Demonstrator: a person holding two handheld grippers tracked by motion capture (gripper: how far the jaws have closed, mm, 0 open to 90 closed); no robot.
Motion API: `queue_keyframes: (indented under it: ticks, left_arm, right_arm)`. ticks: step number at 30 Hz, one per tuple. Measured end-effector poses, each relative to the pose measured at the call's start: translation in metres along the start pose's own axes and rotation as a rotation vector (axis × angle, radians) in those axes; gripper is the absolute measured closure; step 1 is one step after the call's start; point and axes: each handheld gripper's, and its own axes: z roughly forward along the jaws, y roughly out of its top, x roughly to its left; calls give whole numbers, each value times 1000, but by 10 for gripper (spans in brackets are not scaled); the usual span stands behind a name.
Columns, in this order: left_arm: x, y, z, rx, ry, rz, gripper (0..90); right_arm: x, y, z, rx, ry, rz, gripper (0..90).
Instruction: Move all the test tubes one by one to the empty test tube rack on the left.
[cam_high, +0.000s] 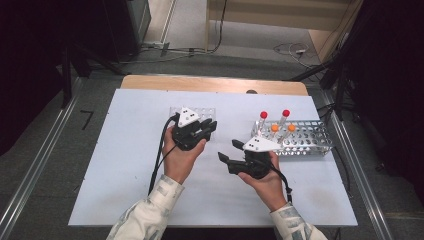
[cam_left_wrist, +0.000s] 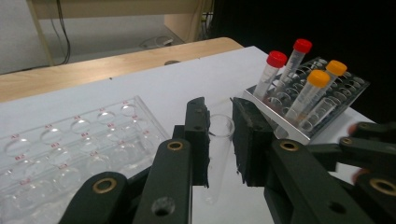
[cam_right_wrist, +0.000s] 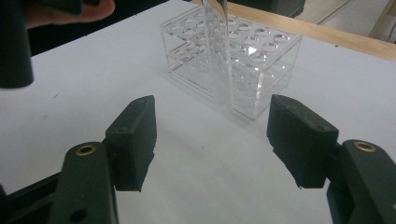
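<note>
Your left gripper (cam_left_wrist: 220, 140) is clamped on a clear, uncapped, empty tube (cam_left_wrist: 218, 154), held upright above the white mat (cam_high: 125, 165) just beside the clear rack (cam_right_wrist: 233, 60), whose wells look empty. Your right gripper (cam_right_wrist: 212, 140) is released, nothing between its jaws. The metal rack (cam_left_wrist: 327, 100) holds two red-capped and two orange-capped tubes.

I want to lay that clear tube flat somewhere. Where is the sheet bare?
Bare: the white sheet left of the left claw, and its near edge between the sleeves. Crowded: the middle, between the clear rack and the metal rack, where the right claw stands open and the tube hangs.
</note>
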Motion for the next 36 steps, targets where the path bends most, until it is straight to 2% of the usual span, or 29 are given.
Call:
queue_keyframes:
  ticks: [5, 9, 13, 20, 24, 30, 36]
  left_arm:
    - [10, 11, 4, -6, 23, -13, 777]
    - [13, 17, 6, -13, 32, -14, 778]
    - [18, 27, 9, -23, 52, -11, 777]
    - [24, 34, 16, -30, 74, -5, 778]
    - [26, 35, 21, -25, 93, 5, 777]
    - [29, 34, 32, -9, 113, 14, 777]
    - [28, 31, 42, 1, 127, 23, 777]
  right_arm:
    - [-5, -10, -11, 3, -4, 6, 313]
    - [-8, -15, -17, 5, -10, 8, 312]
    - [-9, -17, -19, 6, -12, 14, 312]
    - [-9, -18, -19, 4, -10, 14, 311]
    - [-11, -18, -21, 0, -11, 21, 306]
    - [-12, -18, -21, -9, -2, 28, 250]
    - [-13, -18, -22, -13, 0, 36, 244]
